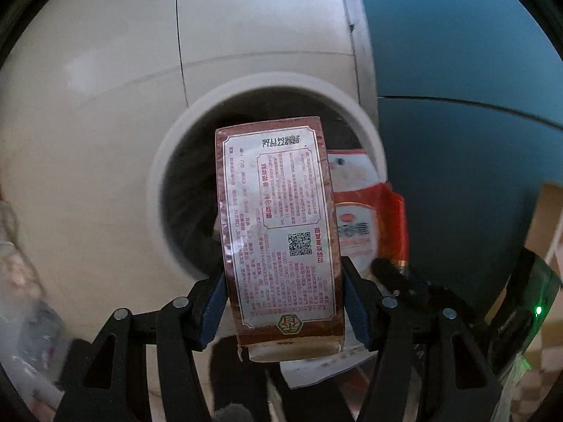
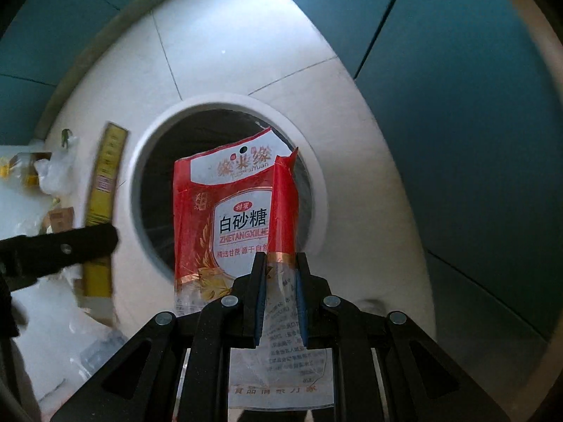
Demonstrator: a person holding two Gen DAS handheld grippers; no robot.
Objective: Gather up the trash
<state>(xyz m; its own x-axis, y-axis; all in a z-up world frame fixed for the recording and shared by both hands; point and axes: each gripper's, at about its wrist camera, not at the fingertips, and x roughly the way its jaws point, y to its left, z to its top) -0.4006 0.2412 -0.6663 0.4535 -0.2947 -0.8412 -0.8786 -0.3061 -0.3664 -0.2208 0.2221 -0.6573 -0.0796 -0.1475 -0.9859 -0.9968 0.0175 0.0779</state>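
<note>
Left gripper (image 1: 283, 302) clamps brown box (image 1: 278, 232), right gripper (image 2: 279, 299) pinches red sugar bag (image 2: 228, 218), both over white bin (image 2: 225, 112) mouth: center w/ rim, then release.

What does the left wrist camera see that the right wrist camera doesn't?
Only the left wrist view shows the brown box's printed label with its square code, gripped by the left gripper, plus a green light.

Only the right wrist view shows the front of the red sugar bag with big writing, pinched by the right gripper, and a trash pile on the floor.

Both show the white bin below, and both items.
</note>
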